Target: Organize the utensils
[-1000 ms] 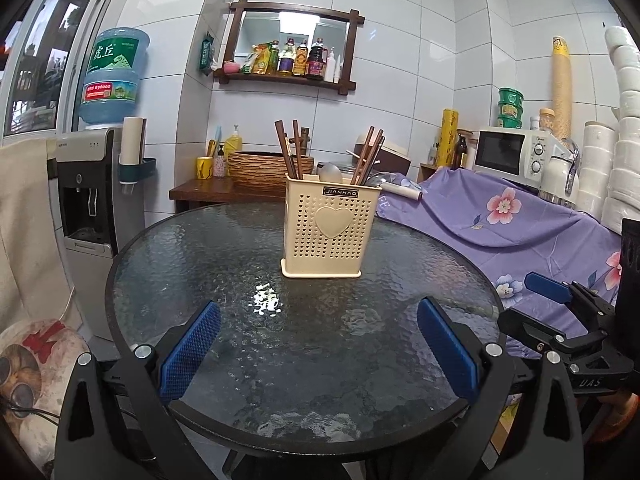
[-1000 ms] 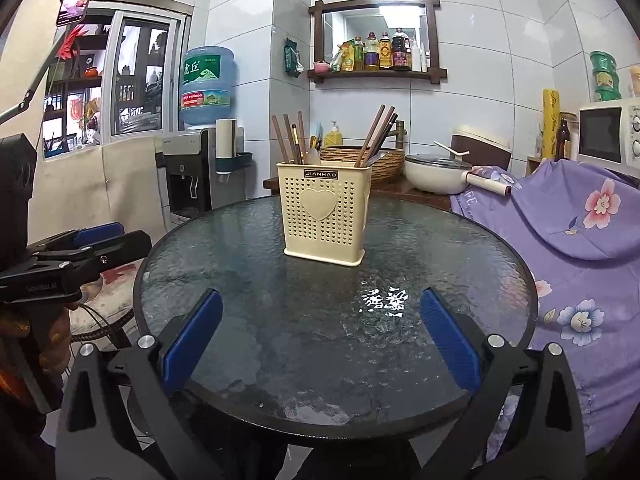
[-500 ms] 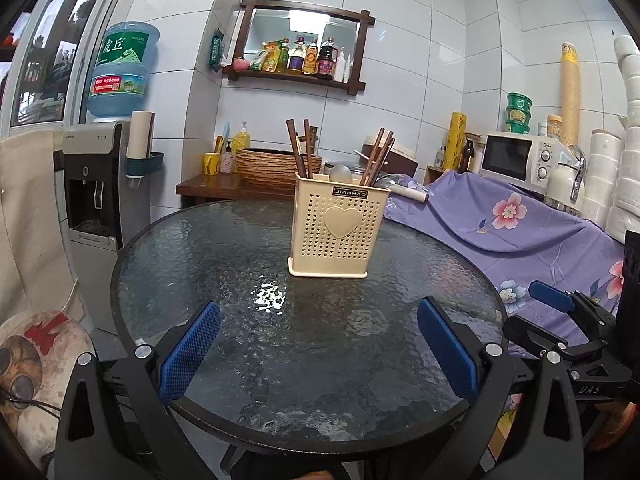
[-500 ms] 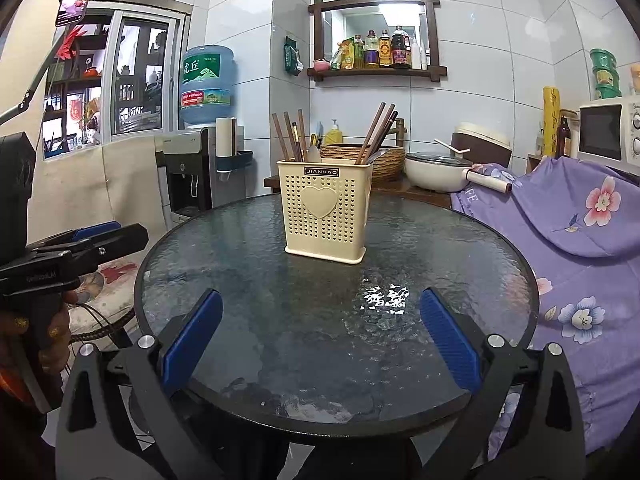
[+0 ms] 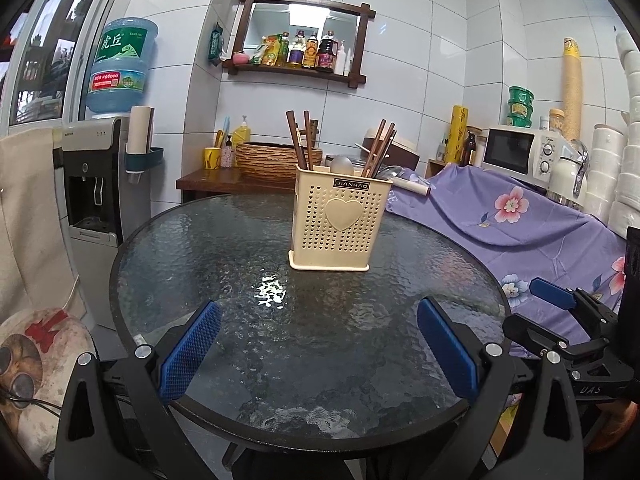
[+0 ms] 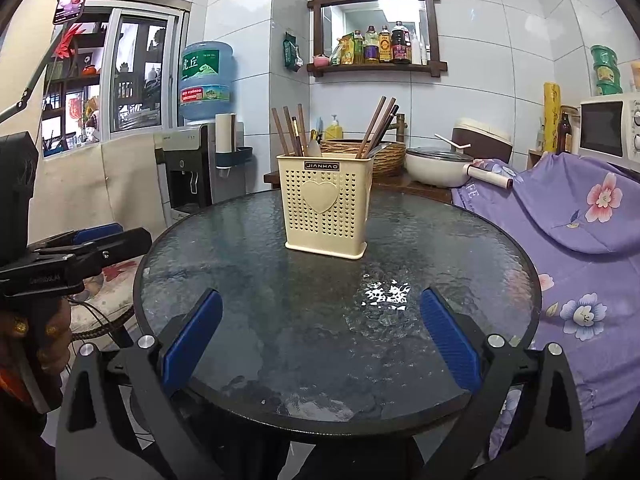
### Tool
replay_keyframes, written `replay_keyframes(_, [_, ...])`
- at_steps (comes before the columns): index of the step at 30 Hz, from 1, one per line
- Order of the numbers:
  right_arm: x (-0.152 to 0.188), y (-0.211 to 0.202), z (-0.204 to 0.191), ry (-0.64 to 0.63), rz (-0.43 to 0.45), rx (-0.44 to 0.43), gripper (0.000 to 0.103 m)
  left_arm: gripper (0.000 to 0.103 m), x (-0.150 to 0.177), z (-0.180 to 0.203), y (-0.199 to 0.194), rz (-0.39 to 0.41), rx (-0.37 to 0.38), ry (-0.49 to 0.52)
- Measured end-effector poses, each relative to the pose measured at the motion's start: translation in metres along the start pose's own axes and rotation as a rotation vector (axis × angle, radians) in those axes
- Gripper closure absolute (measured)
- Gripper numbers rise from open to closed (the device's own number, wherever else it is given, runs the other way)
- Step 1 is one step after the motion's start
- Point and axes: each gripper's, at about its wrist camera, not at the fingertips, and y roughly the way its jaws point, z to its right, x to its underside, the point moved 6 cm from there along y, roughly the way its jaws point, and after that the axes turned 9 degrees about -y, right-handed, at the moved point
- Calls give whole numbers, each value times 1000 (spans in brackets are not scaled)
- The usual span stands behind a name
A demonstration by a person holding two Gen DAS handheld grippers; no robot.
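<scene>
A cream perforated utensil holder [image 5: 339, 226] with a heart on its front stands upright near the middle of the round glass table [image 5: 224, 264]. It also shows in the right wrist view [image 6: 326, 208]. Brown chopsticks [image 5: 298, 140] and a spoon [image 5: 341, 165] stick out of its top; chopsticks [image 6: 376, 126] lean right in the right wrist view. My left gripper [image 5: 318, 350] is open and empty over the table's near edge. My right gripper [image 6: 320, 344] is open and empty, also at the near edge. Each gripper shows at the side of the other's view.
A purple flowered cloth [image 5: 520, 216] covers furniture right of the table. A water dispenser [image 5: 96, 176] stands at the left. A wooden side table with a woven basket [image 5: 276, 156] and a pot [image 6: 436, 166] lies behind. A cushioned seat [image 5: 32, 352] is at lower left.
The left gripper's view has shifted left, so the holder sits further right in it. The right gripper has barely moved. Both stay open and empty.
</scene>
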Motion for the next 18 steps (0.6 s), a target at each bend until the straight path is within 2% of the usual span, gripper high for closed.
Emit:
replay_keyframes(9, [1,2,0,4,-6,-2,6,6,1,6,4,-23,-15,26])
replay_keyframes(18, [1,2,-1,6,-7,-1,6,6,1,6,1,-13,-26,34])
